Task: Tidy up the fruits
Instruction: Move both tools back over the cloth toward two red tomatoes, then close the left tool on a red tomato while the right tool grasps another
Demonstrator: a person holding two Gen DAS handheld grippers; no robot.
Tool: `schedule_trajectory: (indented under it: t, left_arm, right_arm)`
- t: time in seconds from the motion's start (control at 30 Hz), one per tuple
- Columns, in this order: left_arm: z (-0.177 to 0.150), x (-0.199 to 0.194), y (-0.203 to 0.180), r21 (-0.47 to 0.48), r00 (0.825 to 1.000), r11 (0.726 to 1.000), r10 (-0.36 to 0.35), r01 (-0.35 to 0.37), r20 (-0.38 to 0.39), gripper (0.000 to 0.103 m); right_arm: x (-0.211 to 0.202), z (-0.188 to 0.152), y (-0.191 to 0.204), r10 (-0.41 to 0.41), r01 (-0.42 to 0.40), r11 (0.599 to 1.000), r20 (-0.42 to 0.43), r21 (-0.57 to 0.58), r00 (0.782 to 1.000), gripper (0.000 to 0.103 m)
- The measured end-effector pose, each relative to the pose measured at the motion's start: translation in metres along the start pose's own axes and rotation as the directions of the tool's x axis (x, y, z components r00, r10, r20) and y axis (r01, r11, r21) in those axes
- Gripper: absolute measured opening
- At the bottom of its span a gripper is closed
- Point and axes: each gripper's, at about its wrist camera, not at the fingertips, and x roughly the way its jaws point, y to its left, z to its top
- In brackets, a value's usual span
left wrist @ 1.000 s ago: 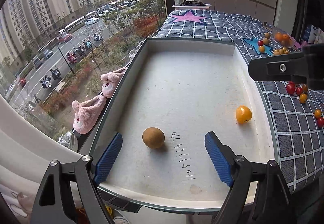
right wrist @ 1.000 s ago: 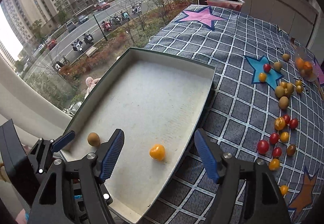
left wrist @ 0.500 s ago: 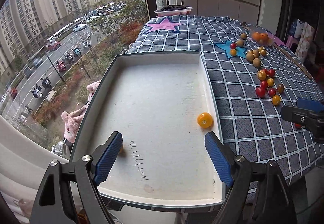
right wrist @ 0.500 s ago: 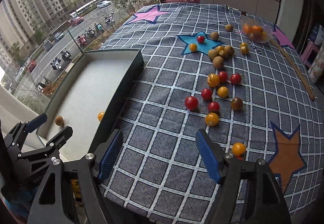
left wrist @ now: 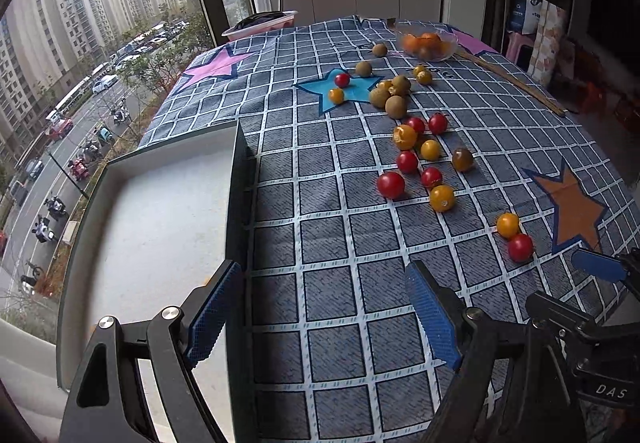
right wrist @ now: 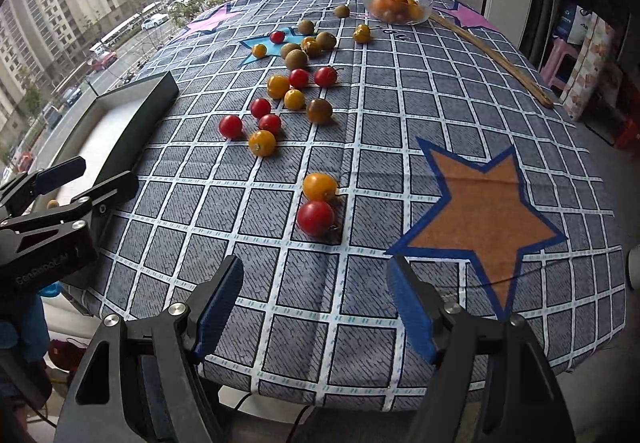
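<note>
Several red and yellow cherry tomatoes (left wrist: 416, 167) and brown kiwis (left wrist: 390, 99) lie loose on the checked tablecloth (left wrist: 340, 283). A white tray (left wrist: 160, 227) with dark sides sits at the table's left edge. My left gripper (left wrist: 320, 317) is open and empty over the cloth beside the tray's right wall. My right gripper (right wrist: 316, 309) is open and empty near the table's front edge, just short of a red tomato (right wrist: 315, 217) and a yellow tomato (right wrist: 319, 186). The tray (right wrist: 136, 115) shows at the left in the right wrist view, with a small brown fruit (right wrist: 52, 204) in it.
A glass bowl (left wrist: 426, 41) of oranges stands at the far side. A long wooden stick (right wrist: 492, 57) lies along the right. A pink basin (left wrist: 260, 25) sits at the far edge by the window. The window drops to a street on the left.
Both grippers have swung right, away from the tray and toward the loose fruit on the cloth. The kiwi and yellow tomato in the tray have left the left wrist view.
</note>
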Motion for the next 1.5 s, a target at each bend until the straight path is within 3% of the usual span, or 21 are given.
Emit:
schedule_trajectory:
  t: [0.2,0.6,0.7,0.9,0.97,1.0,1.03,1.07,1.27,1.5]
  left_arm:
    - [0.013,0.032,-0.012,0.015,0.999,0.999,0.031,-0.030,-0.036,0.085]
    - [0.038,0.070,-0.029,0.027,0.997,0.999,0.022,-0.020,-0.068,0.084]
    - [0.045,0.073,-0.033,0.024,0.998,1.000,0.007,-0.005,-0.066,0.076]
    - [0.049,0.074,-0.035,-0.008,0.996,0.999,-0.034,0.034,-0.078,0.055]
    - [0.048,0.073,-0.035,-0.027,0.995,0.997,-0.067,0.065,-0.080,0.035]
    - [0.047,0.073,-0.034,-0.035,0.993,0.996,-0.082,0.080,-0.081,0.030]
    - [0.047,0.072,-0.035,-0.038,0.992,0.995,-0.091,0.088,-0.083,0.023]
    - [0.046,0.072,-0.035,-0.037,0.993,0.996,-0.086,0.084,-0.083,0.023]
    - [0.032,0.057,-0.028,-0.046,0.992,0.994,-0.099,0.096,-0.076,0.023]
    - [0.014,0.022,-0.008,-0.081,0.993,0.990,-0.116,0.113,-0.029,0.023]
  right_arm:
    - [0.007,-0.002,-0.006,0.006,-0.006,1.000,0.000,0.010,1.000,0.077]
    - [0.028,0.008,-0.002,-0.024,0.024,1.000,0.003,-0.009,1.000,0.077]
    - [0.031,0.011,0.000,-0.041,0.042,0.999,0.010,-0.020,0.999,0.074]
    - [0.033,0.016,0.001,-0.064,0.064,0.998,0.013,-0.027,0.998,0.053]
    - [0.032,0.016,0.002,-0.070,0.070,0.997,0.015,-0.033,0.997,0.045]
    - [0.032,0.016,0.002,-0.068,0.069,0.997,0.018,-0.036,0.998,0.041]
    - [0.032,0.016,0.002,-0.059,0.060,0.998,0.019,-0.036,0.998,0.031]
    - [0.031,0.016,0.002,-0.050,0.051,0.998,0.019,-0.035,0.999,0.023]
    - [0.028,0.014,-0.008,0.049,-0.049,0.999,0.015,0.018,0.999,0.023]
    - [0.019,0.005,-0.018,0.079,-0.079,0.996,0.011,0.047,0.997,0.023]
